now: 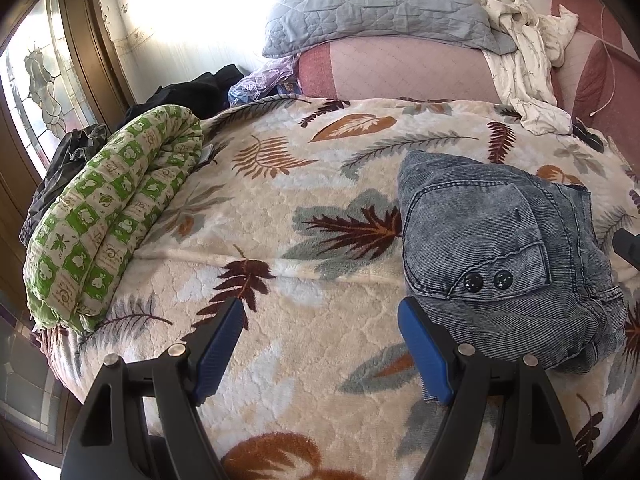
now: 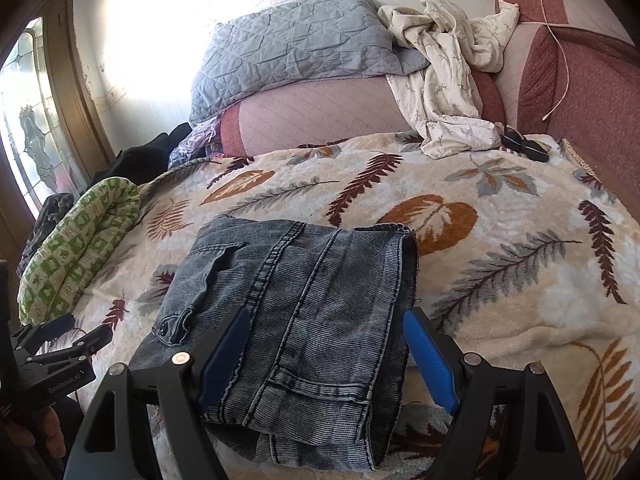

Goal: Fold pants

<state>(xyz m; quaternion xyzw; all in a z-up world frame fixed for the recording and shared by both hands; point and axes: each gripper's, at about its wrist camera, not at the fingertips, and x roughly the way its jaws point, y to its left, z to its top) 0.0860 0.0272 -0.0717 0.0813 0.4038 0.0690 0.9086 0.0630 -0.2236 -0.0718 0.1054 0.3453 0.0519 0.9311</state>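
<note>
Daylight from window (image 1: 36, 92) at left, glare blowing out wall (image 2: 152, 40); strong fisheye bending, dark corners; focus sharp.

— What's carrying everything here?

— A bed spread with a cream plush blanket printed with rust, maroon and grey leaves (image 2: 500, 280).

— And what lies on that blanket?

— The folded grey-blue corduroy-textured denim pants (image 2: 304, 312) sit on it. Left of the pants, a rolled green-and-cream patterned quilt (image 1: 104, 232) lies along the edge. Beyond the pants, a crumpled white floral cloth (image 2: 444, 92) spills onto the blanket's far edge.
</note>
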